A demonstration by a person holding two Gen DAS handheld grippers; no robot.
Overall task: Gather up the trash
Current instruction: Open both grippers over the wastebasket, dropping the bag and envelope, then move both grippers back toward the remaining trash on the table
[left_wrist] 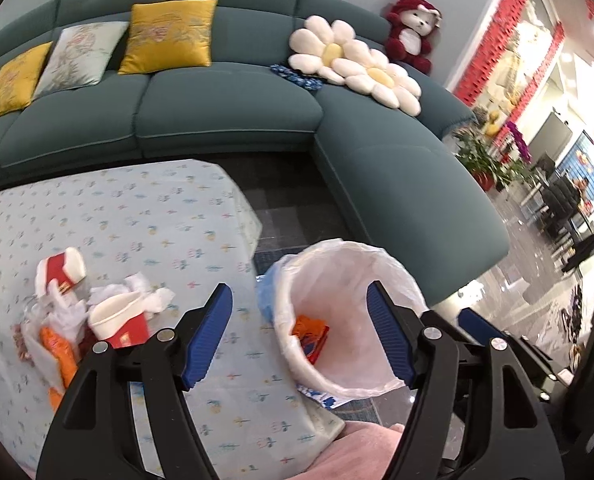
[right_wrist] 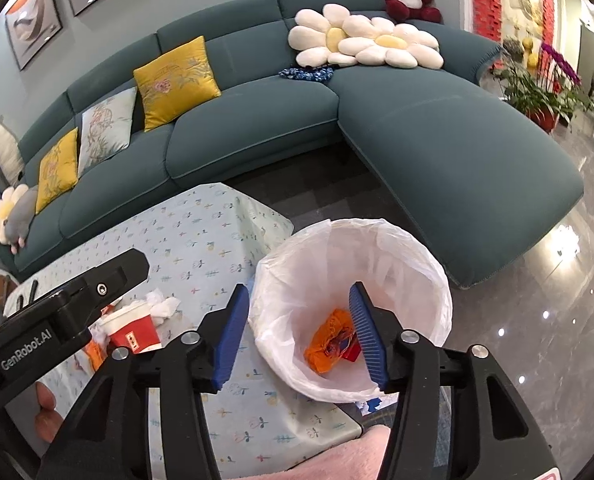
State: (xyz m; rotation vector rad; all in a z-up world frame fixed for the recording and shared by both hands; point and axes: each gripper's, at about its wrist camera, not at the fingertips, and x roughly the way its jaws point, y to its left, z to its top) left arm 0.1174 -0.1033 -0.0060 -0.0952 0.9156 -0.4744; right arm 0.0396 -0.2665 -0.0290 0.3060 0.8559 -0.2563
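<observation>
Trash from the table is going into the lined bin [right_wrist: 353, 308], and we judge we are at the drop-off: an orange wrapper [right_wrist: 331, 346] lies at the bottom of the white liner, and nothing sits between the fingers of either tool. Our right gripper [right_wrist: 303, 336] hangs over the bin's mouth, angled down into it, its blue pads standing moderately apart and empty. Our left gripper [left_wrist: 301, 336] is beside it, also tipped downward, one pad over the flowered tablecloth [left_wrist: 137, 220] and the other over the bin's rim — its pads spread wide with nothing in them.

What is left sits on the cloth, well to the left of the bin: a red paper cup [left_wrist: 117, 324] lying on its side, crumpled white tissue [left_wrist: 149, 292], a second red-and-white carton [left_wrist: 61, 268] and orange scraps [left_wrist: 59, 348], all heaped close together.

The next move, as we read it, calls for swinging a hand back left over that heap, keeping the fingers apart, and closing on one piece — the cup looks the easiest to pinch by its rim, while the tissue will likely crush and trail.
</observation>
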